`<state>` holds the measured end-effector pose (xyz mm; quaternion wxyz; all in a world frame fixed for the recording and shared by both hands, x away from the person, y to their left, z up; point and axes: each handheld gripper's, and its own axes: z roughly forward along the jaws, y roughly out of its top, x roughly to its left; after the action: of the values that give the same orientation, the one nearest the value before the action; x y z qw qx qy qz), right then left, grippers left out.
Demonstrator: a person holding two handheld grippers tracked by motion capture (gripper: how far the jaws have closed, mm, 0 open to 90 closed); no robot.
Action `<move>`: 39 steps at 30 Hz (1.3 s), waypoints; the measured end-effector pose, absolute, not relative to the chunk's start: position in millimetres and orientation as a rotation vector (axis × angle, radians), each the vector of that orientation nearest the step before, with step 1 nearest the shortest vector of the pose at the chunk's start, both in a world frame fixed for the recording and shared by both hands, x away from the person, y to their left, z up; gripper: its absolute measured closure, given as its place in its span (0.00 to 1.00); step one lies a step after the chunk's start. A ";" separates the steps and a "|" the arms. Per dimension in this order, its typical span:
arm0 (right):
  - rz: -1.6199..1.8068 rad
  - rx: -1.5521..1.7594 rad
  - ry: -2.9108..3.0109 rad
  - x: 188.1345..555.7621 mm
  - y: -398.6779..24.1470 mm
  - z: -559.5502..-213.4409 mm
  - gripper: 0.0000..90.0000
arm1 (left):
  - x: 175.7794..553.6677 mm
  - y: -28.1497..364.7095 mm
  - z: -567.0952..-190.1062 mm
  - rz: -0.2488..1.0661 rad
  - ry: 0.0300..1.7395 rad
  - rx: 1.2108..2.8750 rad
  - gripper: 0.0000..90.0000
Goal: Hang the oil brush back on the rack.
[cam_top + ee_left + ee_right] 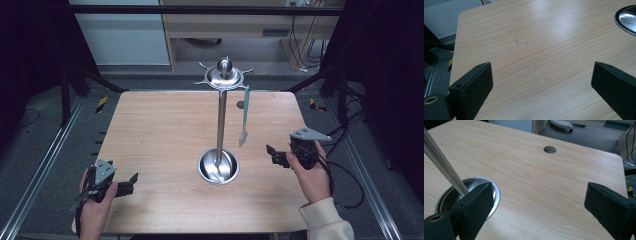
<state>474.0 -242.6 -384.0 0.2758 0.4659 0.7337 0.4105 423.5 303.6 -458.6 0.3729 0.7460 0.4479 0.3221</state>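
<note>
A steel utensil stand rises from the middle of the wooden table (pixel 160 130): a round base (pixel 218 166), a thin pole (pixel 220 125) and a hooked top ring (pixel 223 76). A pale green spatula (pixel 244 116) hangs from a hook on the ring's right side. My left gripper (pixel 134 181) is held low near the table's front left corner, open and empty. To the right of the base my right gripper (pixel 269 153) is open and empty too. The right gripper view has the base (pixel 495 188) and pole (pixel 441 165) beside its left jaw.
A round cable hole (pixel 550 149) is cut in the table toward the far right. The left gripper view catches the base's rim (pixel 624 21) at the upper right. Black frame posts and floor rails flank the table. A wooden cabinet stands behind it.
</note>
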 end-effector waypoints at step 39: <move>0.808 1.411 2.193 547.0 -225.3 -451.7 0.18 | 424.9 305.1 -459.3 0.806 1.146 1.925 0.04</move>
<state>547.0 -225.3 -451.7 0.2043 0.5061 0.7863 0.2896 424.9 305.1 -459.3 0.3711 0.7509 0.4469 0.3143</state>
